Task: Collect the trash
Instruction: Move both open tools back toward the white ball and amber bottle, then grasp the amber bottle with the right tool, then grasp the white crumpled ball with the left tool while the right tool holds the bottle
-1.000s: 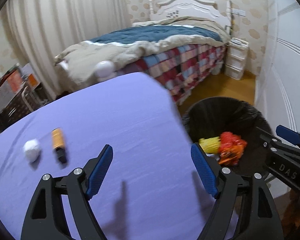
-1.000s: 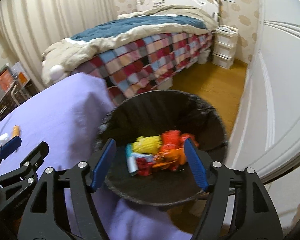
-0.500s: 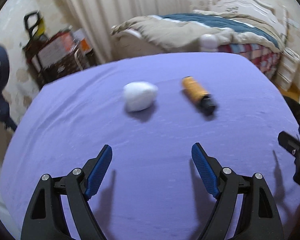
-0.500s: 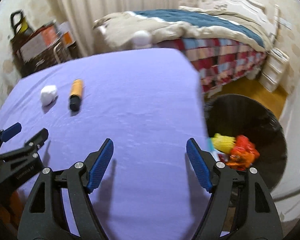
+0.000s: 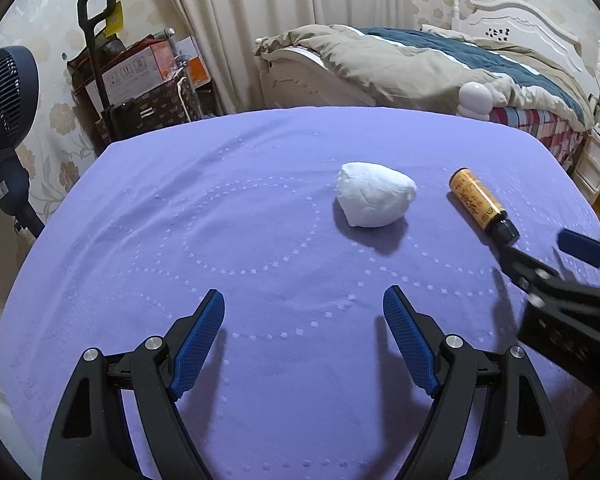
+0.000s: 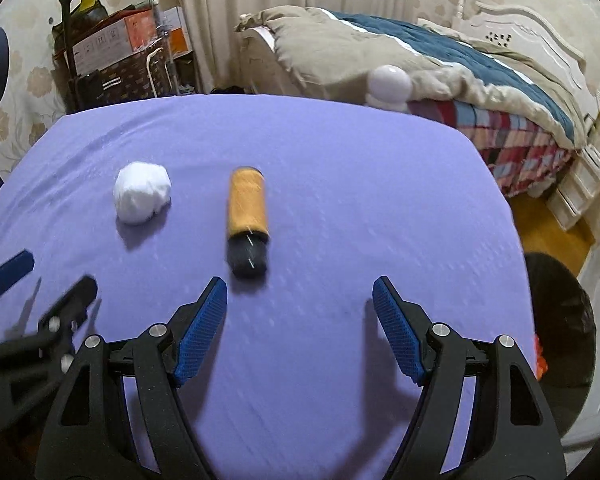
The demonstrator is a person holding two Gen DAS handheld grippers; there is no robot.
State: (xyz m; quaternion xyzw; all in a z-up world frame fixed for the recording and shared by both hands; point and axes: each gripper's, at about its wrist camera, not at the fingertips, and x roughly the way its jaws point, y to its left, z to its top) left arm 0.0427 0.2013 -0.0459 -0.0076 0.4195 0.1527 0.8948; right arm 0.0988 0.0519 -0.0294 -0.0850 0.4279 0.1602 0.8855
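- Left wrist view: left gripper (image 5: 304, 320) spread wide over the purple tablecloth (image 5: 179, 240), nothing between the blue pads, nothing held.
- Crumpled white paper wad (image 5: 374, 200) resting on the cloth at about 1 o'clock from that gripper, apart from the pads; probably this hand's target, given how nearly the fingers point at it.
- Orange bottle with a black cap (image 5: 478, 202) lying on its side near the wad at about 2 o'clock, cap toward the camera.
- Right gripper (image 5: 548, 252) entering at 3 o'clock, one black finger tip close beside the bottle's cap; contact impossible to tell.
- Beyond the cloth: dark fan (image 5: 3, 100) at 9 o'clock, bed (image 5: 440, 68) at 1 o'clock.
- Right wrist view: right gripper (image 6: 300, 320) also wide apart and empty, angled down at the cloth.
- Bottle (image 6: 247, 216) just beyond the left-hand pad at 11 o'clock, not between the pads; lengthwise to the view, so apparently suited to a pinch across its body.
- Wad (image 6: 141, 192) further off at 10 o'clock.
- Black-lined trash bin (image 6: 560, 320) off the table edge at 3 o'clock, a scrap of orange visible in it; likely drop point for both remaining pieces.
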